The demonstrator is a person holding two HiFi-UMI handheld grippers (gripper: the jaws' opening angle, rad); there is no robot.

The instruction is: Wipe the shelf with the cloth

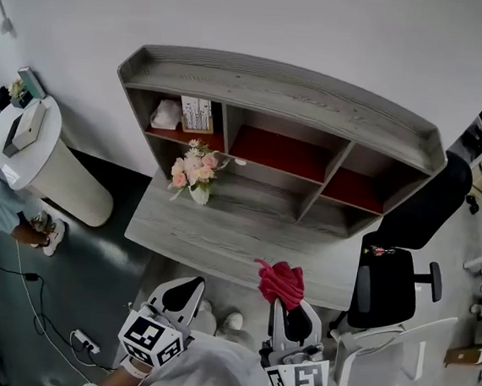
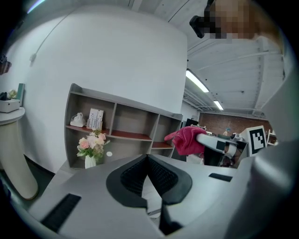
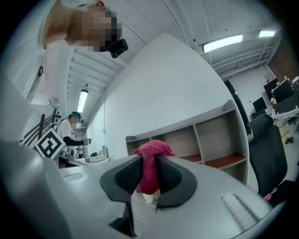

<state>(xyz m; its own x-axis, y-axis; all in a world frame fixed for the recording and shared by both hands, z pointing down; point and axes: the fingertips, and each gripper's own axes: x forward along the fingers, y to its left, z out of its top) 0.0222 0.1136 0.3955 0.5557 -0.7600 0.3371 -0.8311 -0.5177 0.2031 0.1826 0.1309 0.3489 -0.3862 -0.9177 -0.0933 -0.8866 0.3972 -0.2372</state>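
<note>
A grey wooden shelf (image 1: 318, 98) with red-floored compartments stands on a grey desk (image 1: 221, 228) against the white wall. My right gripper (image 1: 289, 307) is shut on a bunched pink cloth (image 1: 282, 282) (image 3: 150, 158) and hovers over the desk's front edge, short of the shelf (image 3: 196, 135). My left gripper (image 1: 182, 297) is shut with nothing between its jaws, in front of the desk's front edge. In the left gripper view the cloth (image 2: 186, 140) shows to the right, in front of the shelf (image 2: 121, 126).
A vase of pink flowers (image 1: 193, 175) stands on the desk before the shelf's left compartment, which holds a white object (image 1: 165, 114) and books (image 1: 198, 114). A black office chair (image 1: 400, 263) is at the right, a white round pedestal (image 1: 41, 160) at the left.
</note>
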